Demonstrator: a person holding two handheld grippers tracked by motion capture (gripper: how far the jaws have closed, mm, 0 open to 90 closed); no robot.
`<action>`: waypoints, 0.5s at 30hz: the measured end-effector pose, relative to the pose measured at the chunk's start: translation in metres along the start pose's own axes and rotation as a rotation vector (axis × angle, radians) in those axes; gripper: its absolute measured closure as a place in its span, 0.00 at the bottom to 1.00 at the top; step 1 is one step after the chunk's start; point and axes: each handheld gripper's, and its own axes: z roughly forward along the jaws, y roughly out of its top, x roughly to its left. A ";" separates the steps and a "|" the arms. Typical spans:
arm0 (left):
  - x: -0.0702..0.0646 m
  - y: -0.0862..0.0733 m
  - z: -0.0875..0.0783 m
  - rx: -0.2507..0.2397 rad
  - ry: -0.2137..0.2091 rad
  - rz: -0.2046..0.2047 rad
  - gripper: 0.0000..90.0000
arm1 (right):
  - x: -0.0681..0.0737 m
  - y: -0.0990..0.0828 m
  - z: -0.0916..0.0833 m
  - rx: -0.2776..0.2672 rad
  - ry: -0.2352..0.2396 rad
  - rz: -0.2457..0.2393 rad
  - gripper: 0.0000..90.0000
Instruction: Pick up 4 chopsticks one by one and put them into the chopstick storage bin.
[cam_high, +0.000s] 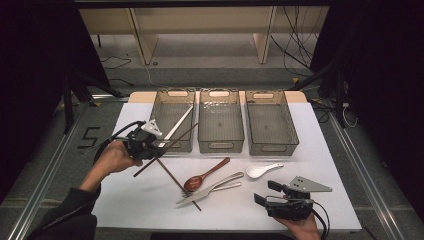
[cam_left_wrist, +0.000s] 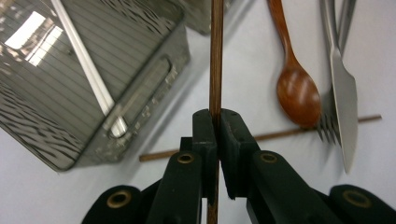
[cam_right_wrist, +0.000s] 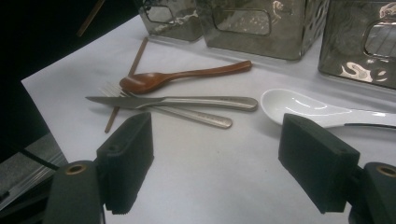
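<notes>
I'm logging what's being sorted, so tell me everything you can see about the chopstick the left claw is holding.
The chopstick is a thin, straight, dark brown stick that looks like wood. The left claw is shut on it partway along, with both ends sticking out. It is lifted off the white table, slanting up toward the leftmost bin, its far tip over that bin's front edge. Only the claw's pads touch it.

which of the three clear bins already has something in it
The left bin, nearest the left gripper, has a pale chopstick lying slantwise inside. The middle bin and right bin look empty.
</notes>
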 end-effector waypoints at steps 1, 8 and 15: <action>0.003 0.003 0.000 -0.008 0.007 -0.015 0.94 | 0.000 0.000 0.000 0.000 0.000 0.000 0.30; 0.021 0.017 0.005 -0.045 0.034 -0.078 0.94 | 0.000 0.000 -0.001 -0.004 0.001 0.003 0.30; 0.034 0.033 0.006 -0.086 0.071 -0.113 0.94 | 0.000 0.000 -0.001 -0.003 0.001 0.004 0.30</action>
